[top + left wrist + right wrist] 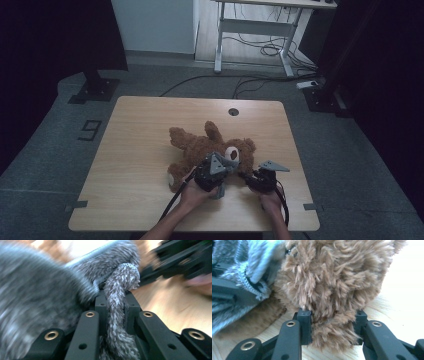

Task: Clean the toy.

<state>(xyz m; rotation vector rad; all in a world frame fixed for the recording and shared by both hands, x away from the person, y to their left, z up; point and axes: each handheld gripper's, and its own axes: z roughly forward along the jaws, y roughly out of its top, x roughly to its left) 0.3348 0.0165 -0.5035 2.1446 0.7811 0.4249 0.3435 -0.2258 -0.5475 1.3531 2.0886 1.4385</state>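
Note:
A brown teddy bear (197, 146) lies on its back in the middle of the wooden table (140, 130), head toward the right. Something grey and knitted, a scarf or small garment (37, 297), is at its neck. My left gripper (229, 166) is shut on a knitted grey strip (117, 322) of it, which runs up between the jaws. My right gripper (247, 176) sits at the bear's head, its jaws shut on a tuft of brown fur (337, 280). In the right gripper view the grey knit (254, 262) shows at the upper left, beside the bear's fur.
A round cable hole (233, 111) sits near the table's far edge. Beyond the table stand a white desk frame (260, 30) with cables on the floor and a dark stand base (95, 90) at the left.

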